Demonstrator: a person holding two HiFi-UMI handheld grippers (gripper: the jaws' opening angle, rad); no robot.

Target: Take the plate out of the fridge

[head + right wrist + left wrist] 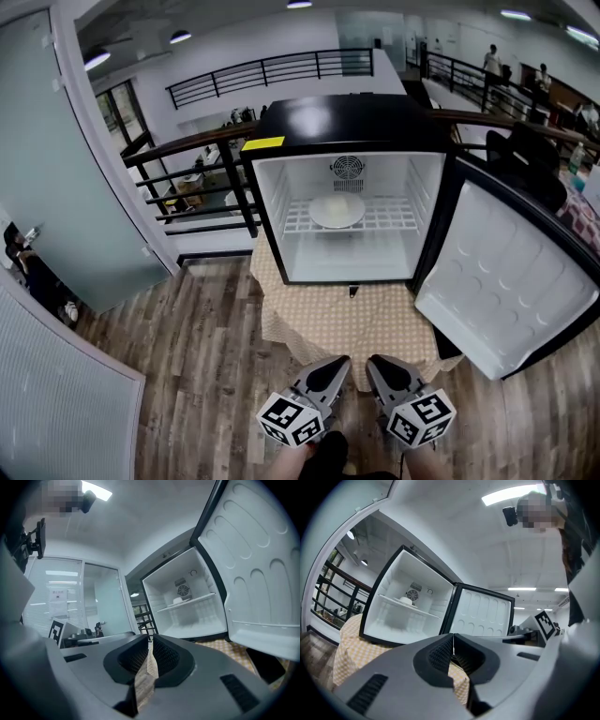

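A small black fridge [349,122] stands on a table with a checked cloth, its door [511,281] swung open to the right. A white plate [337,210] lies on the wire shelf [394,223] inside; the plate [407,601] also shows in the left gripper view, and the plate [178,600] in the right gripper view. My left gripper [342,364] and right gripper [372,363] hang side by side well in front of the fridge, both shut and empty. The left gripper [453,638] and the right gripper [151,640] have their pads together.
The checked tablecloth [319,319] hangs over the table's front edge. A black railing [187,178] runs behind the fridge at left. A glass partition [66,187] stands at left. Wooden floor [206,366] lies between me and the table.
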